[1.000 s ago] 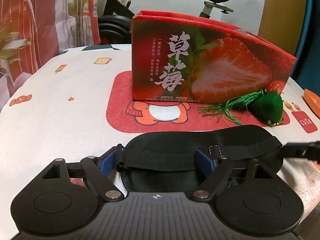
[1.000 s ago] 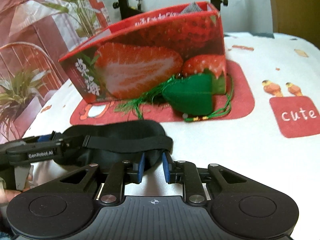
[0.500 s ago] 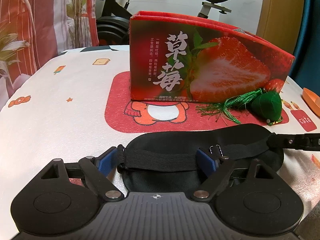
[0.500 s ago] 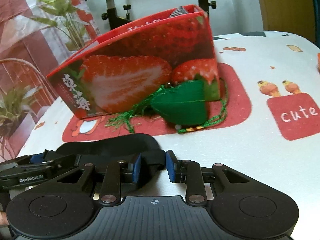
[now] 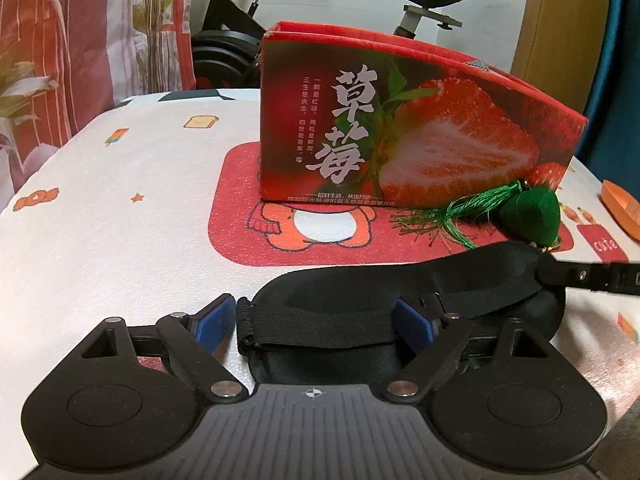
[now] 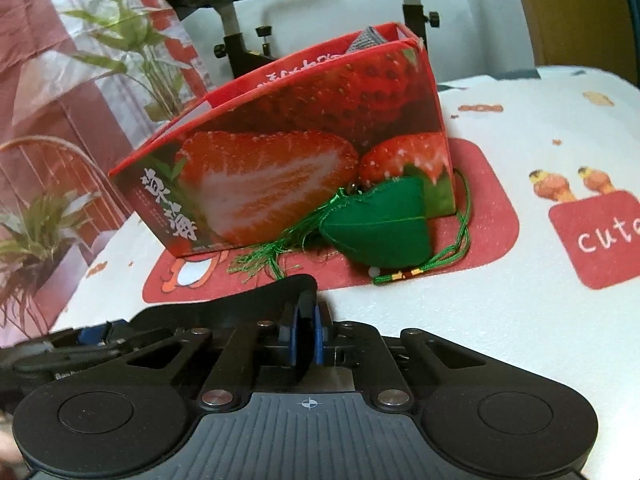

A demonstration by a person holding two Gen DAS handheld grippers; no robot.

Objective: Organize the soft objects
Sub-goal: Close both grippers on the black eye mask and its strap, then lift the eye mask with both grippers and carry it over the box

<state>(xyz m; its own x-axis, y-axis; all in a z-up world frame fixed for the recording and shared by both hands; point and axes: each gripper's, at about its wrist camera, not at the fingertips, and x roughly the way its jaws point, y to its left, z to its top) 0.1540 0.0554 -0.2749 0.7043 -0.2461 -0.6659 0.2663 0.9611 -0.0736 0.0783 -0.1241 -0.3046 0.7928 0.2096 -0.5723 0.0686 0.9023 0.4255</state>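
A black sleep mask lies on the table in front of the red strawberry box. My left gripper is open, its blue pads either side of the mask's elastic strap. My right gripper is shut on the mask's right end; it also shows at the right edge of the left wrist view. A green stuffed sachet with a tassel rests against the box; it also shows in the left wrist view.
A grey item pokes out of the box top. The white tablecloth has red patches. An orange object lies at the right edge. An exercise bike and a curtain stand behind the table.
My right gripper has closed from open onto the mask's right end and lifted it slightly. My left gripper has stayed open around the strap.
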